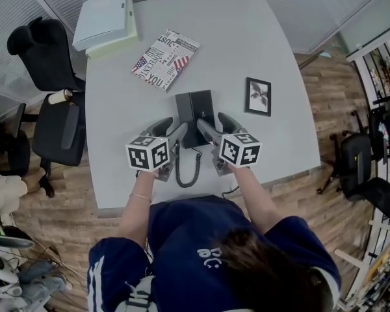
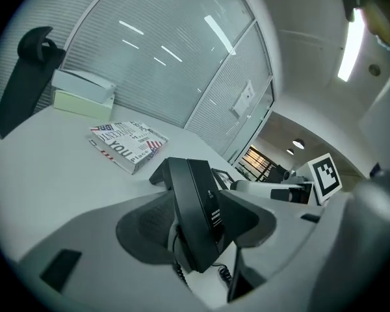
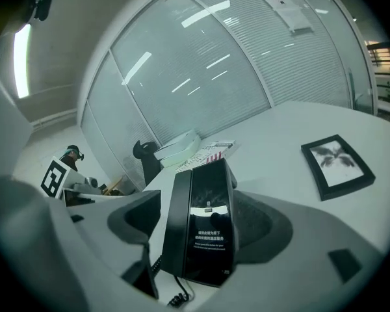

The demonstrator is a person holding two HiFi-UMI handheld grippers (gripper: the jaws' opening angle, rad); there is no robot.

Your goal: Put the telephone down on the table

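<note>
Clamps the telephone (image 2: 195, 213) in the left gripper (image 1: 174, 130), jaws closed on its two sides with no gap at either pad. Brings the right gripper (image 1: 212, 123) in from the other side, jaws spread wide around the same telephone. Leaves a strip of bare table (image 1: 260, 31) showing between one pad and the black casing, so no grip there. Places the telephone squarely between both pairs of jaws, above the near middle of the table. Turns a glossy face with small print toward the right gripper view. Cannot tell whether the lower end rests on the table or hangs just above it.

Trails a coiled cord (image 1: 188, 168) from beneath the jaws back toward the person. Beyond the jaw tips, well apart and off to the left jaws' side: a book (image 1: 166, 59) with a flag-and-lettering cover. Farther past that, at the table's corner: a pale stack of binders (image 1: 104, 21). Beyond the right jaws and to their outer side: a black picture frame (image 1: 258, 96), lying flat, apart from the telephone.
</note>
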